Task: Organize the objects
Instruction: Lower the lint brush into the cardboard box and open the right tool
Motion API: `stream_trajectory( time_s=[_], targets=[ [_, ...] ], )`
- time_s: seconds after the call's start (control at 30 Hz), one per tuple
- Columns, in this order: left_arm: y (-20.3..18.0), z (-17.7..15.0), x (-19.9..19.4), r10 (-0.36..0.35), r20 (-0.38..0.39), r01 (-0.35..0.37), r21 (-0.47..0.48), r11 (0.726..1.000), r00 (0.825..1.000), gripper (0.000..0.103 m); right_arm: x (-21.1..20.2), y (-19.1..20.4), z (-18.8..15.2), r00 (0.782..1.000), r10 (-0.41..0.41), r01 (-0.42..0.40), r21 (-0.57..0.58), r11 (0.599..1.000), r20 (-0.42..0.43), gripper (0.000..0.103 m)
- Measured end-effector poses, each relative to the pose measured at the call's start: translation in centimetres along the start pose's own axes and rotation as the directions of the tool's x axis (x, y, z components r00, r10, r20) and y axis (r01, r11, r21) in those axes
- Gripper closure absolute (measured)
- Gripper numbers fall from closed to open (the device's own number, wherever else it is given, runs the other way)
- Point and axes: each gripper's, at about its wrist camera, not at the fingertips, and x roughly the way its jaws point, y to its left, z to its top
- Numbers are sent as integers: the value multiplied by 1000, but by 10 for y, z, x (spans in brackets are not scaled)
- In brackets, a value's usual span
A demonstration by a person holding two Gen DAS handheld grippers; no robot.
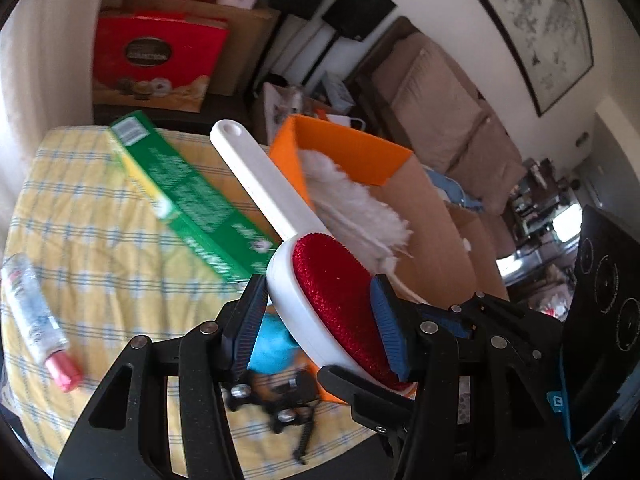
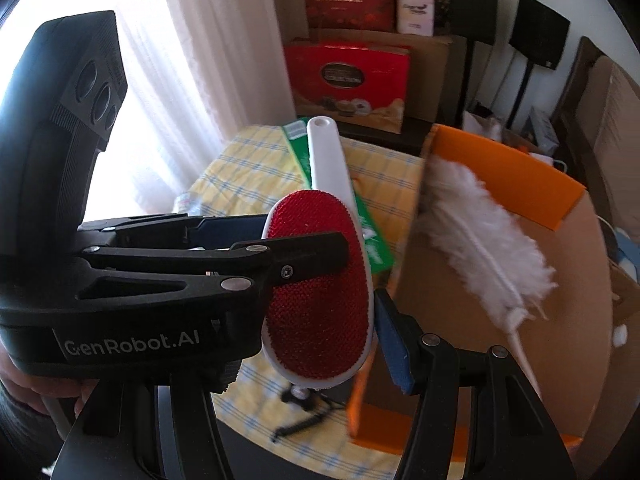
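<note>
**Lint brush pinched by both grippers above the table**

The left gripper (image 1: 320,312) has its blue ribbed pads pressed on the oval head of a white plastic lint brush with a red fabric face (image 1: 332,300), one pad on the white back edge, the other on the red side. In the right wrist view the right gripper (image 2: 320,312) also clamps that brush (image 2: 320,300) head: its right blue pad touches the white rim, while its left finger is hidden behind the left gripper's black body, which crosses the red face. The brush's long white handle points away from both cameras, raised over the table.

Just beyond the brush stands an open cardboard box with orange flaps (image 1: 432,232), and a fluffy white feather (image 1: 360,208) leans inside it. Under the handle lies a long green carton (image 1: 192,196) on a yellow checked tablecloth (image 1: 100,248). A white tube with a pink cap (image 1: 36,316) lies near the cloth's left edge. A small black clip-like item with a coiled cord (image 1: 280,408) rests on the cloth below the grippers, next to something blue (image 1: 272,344), partly hidden. Farther back, a red gift box (image 1: 156,60) leans against brown cartons.
</note>
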Motion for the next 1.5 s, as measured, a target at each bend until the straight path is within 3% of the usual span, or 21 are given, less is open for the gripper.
stream_trajectory(
  time_s=[0.23,0.4,0.87,1.1,1.3,1.5],
  targets=[
    [-44,1,27,-24,-32,26,70,997,999,53,-18,-41,-17,999,-33,33,28,999,3,43],
    [-66,-3,50,-39,-72,46,99,994,997,53,-24,-73,-32,1000,-14,14,61,998,1,43],
    [-73,-12,87,-45,-166,61,94,994,985,55,-5,-111,-50,996,10,-12,-18,1000,-84,43],
    [-73,-13,86,-11,-162,29,107,994,987,55,17,-121,-59,989,-32,26,-44,999,-143,43],
    [-65,-11,69,-28,-136,41,87,995,990,55,29,-122,-64,985,-45,37,-47,998,-168,43],
    [-60,-8,46,-32,-97,41,89,995,995,46,39,-134,-63,968,-75,78,3,997,-241,42]
  ],
)
